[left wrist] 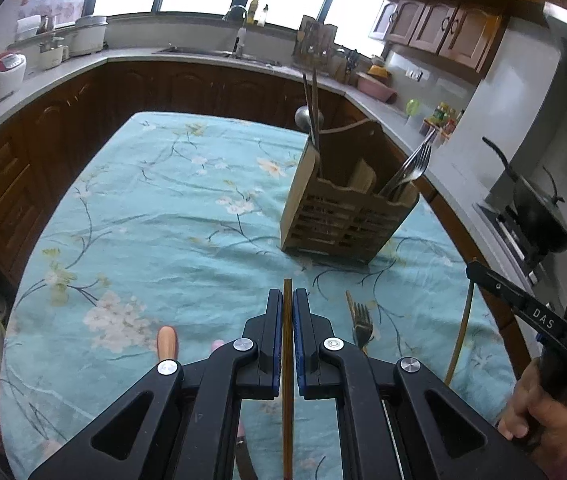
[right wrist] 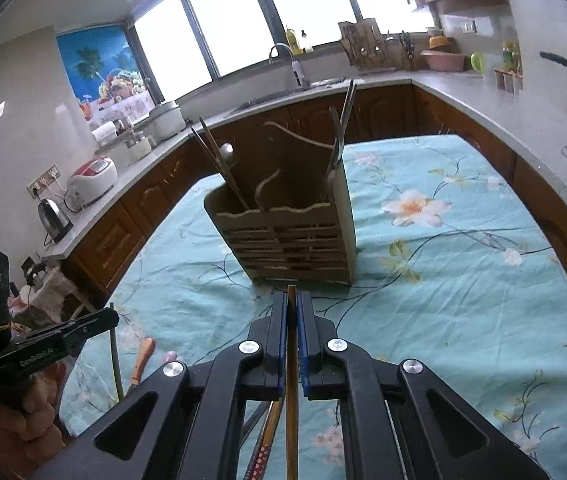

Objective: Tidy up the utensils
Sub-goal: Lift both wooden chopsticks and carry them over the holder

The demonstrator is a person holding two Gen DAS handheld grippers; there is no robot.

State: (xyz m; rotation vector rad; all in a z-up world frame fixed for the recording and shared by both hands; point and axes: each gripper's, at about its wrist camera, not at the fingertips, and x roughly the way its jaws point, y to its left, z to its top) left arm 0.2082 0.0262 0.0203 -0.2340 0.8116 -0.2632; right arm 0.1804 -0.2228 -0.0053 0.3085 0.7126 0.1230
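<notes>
A wooden utensil caddy [left wrist: 343, 216] stands on the floral tablecloth [left wrist: 163, 208], holding chopsticks, a ladle and forks [left wrist: 411, 168]; it also shows in the right wrist view [right wrist: 295, 236]. My left gripper [left wrist: 288, 300] is shut on a wooden chopstick [left wrist: 288, 360], short of the caddy. My right gripper [right wrist: 292, 304] is shut on another wooden chopstick [right wrist: 292, 380], just in front of the caddy. A fork [left wrist: 361, 324] and a wooden-handled utensil [left wrist: 167, 340] lie on the cloth.
Kitchen counters [left wrist: 63, 72] with dark cabinets ring the table. A wok [left wrist: 535, 208] sits on the stove at right. Patterned chopsticks [right wrist: 263, 448] and a knife [right wrist: 141, 364] lie under and left of my right gripper.
</notes>
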